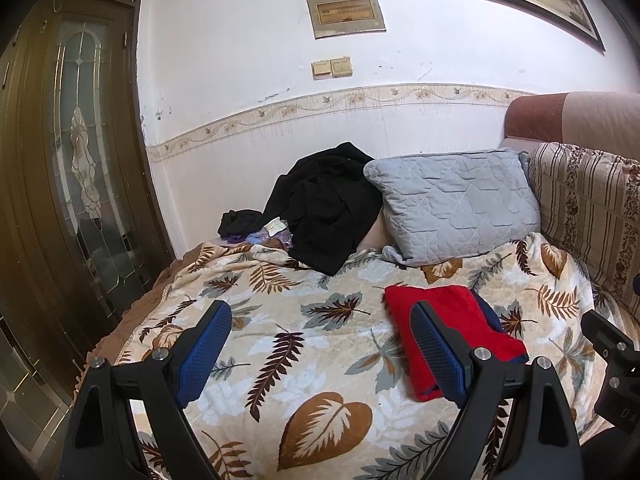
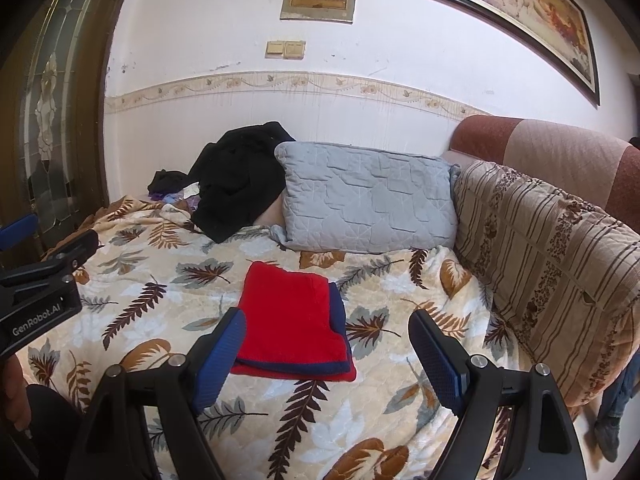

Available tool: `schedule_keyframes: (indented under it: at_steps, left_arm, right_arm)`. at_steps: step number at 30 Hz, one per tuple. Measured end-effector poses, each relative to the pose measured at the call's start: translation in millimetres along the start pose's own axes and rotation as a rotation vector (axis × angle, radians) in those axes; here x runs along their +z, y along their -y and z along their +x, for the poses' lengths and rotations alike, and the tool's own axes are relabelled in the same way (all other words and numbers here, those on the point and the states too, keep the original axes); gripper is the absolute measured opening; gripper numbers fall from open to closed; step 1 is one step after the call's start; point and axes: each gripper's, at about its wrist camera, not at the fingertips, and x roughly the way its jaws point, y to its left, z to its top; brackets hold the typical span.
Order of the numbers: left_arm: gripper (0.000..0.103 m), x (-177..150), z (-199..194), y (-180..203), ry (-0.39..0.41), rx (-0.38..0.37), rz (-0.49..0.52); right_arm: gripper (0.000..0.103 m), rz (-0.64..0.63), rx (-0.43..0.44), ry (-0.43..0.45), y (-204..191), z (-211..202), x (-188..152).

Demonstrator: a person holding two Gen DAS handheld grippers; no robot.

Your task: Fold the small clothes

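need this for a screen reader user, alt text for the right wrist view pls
A folded red garment with navy trim lies on a leaf-print blanket, just beyond the open, empty right gripper. Behind it, a grey quilted pillow and a heap of black clothing lie against the wall.

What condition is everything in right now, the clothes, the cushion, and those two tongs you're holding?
Red garment: folded, lying flat on the blanket, a navy layer showing at its edges.
Leaf-print blanket: spread over the sofa seat, rumpled at the far end.
Black clothes: unfolded, heaped against the wall.
Grey cushion: propped upright, leaning back.
Left tongs: open, holding nothing.
Right tongs: open, holding nothing.
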Motion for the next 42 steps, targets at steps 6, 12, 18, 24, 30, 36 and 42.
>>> schedule_keyframes:
  at_steps: [6,12,18,24,30,36,42]
  left_arm:
    - [0.091,0.5,-1.3,-0.5,0.002,-0.001,0.0]
    - [0.091,1.1,-1.7,-0.8,0.002,-0.001,0.0]
    - [0.091,2.4,-2.4,-1.1,-0.002,0.001,-0.001]
    - [0.091,2.5,-2.4,-0.4,-0.003,0.001,-0.001]
    - [0.091,2.0,-2.2,-0.5,-0.004,0.0,-0.001]
    - [0.091,2.1,-2.2,-0.7,-0.003,0.0,-0.001]
    - [0.091,1.6,-2.1,-0.7,-0.004,0.001,-0.001]
  right_arm:
    - [0.086,0.0,-0.001,0.002,-0.2,-1.5,0.5]
    - [0.086,-0.001,-0.001,0.0,-0.6,-2.7,0.9]
    - [0.086,-0.002,0.001,-0.001,0.0,-4.2,1.6]
    - [0.086,-0.002,0.0,-0.001,0.0,-4.4,1.6]
    - [0.086,-0.004,0.0,0.001,0.6,-4.7,1.5]
    - [0.086,-0.003,0.0,-0.001,0.4,-4.8,1.3]
    - [0.086,-0.004,-0.002,0.0,0.1,-5.1,1.1]
